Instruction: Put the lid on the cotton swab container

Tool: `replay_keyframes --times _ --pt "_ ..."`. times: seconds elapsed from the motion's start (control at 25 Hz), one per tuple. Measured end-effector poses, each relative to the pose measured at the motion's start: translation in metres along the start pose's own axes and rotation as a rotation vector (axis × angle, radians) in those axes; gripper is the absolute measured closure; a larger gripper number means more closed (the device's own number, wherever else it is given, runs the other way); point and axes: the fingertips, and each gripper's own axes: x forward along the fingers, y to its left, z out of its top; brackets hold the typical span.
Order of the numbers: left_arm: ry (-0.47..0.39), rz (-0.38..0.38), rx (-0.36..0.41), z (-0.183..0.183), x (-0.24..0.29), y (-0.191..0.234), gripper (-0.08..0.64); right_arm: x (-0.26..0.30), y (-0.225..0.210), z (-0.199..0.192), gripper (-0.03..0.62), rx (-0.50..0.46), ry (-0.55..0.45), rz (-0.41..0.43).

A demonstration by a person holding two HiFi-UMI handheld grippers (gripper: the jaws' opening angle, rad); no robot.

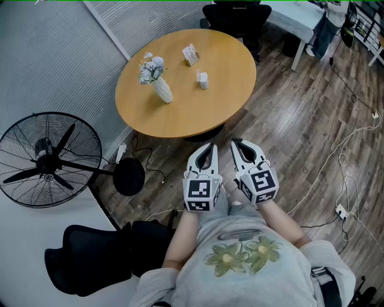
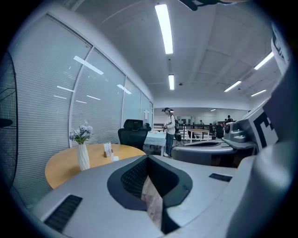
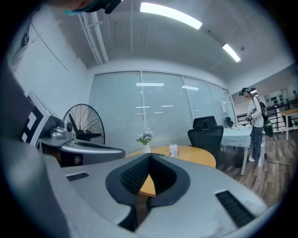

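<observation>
On the round wooden table (image 1: 180, 114) a small white container (image 1: 203, 79) stands near the middle, too small for me to tell a lid from it. It also shows faintly as the container (image 2: 115, 158) in the left gripper view. Both grippers hang close to the person's chest, short of the table's near edge. My left gripper (image 1: 210, 146) is shut with nothing in it, and my right gripper (image 1: 236, 143) beside it is shut and empty too. The left gripper (image 2: 148, 157) and the right gripper (image 3: 150, 156) each point toward the table.
A white vase of flowers (image 1: 157, 78) and a card holder (image 1: 191, 54) share the table. A black standing fan (image 1: 48, 159) is at the left, office chairs (image 1: 237, 15) behind the table and at the lower left, and cables (image 1: 345, 159) lie on the floor at right. A person (image 2: 170, 130) stands far off.
</observation>
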Motion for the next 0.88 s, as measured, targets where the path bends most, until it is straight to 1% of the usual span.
replay_keyframes --times 0.16,0.4,0.68,0.88 --pt "-0.01 -0.001 -0.005 0.006 0.02 0.013 0.558 0.021 -0.011 -0.001 0.589 0.001 0.01 -0.008" --pt "-0.012 -0.007 -0.009 0.014 0.061 0.045 0.558 0.067 -0.031 0.003 0.588 -0.022 0.02 -0.029" --pt "-0.015 -0.019 -0.009 0.031 0.119 0.094 0.558 0.134 -0.058 0.008 0.588 -0.043 0.044 -0.075" --pt "-0.013 -0.028 -0.01 0.038 0.155 0.13 0.558 0.182 -0.071 0.018 0.586 -0.055 0.034 -0.097"
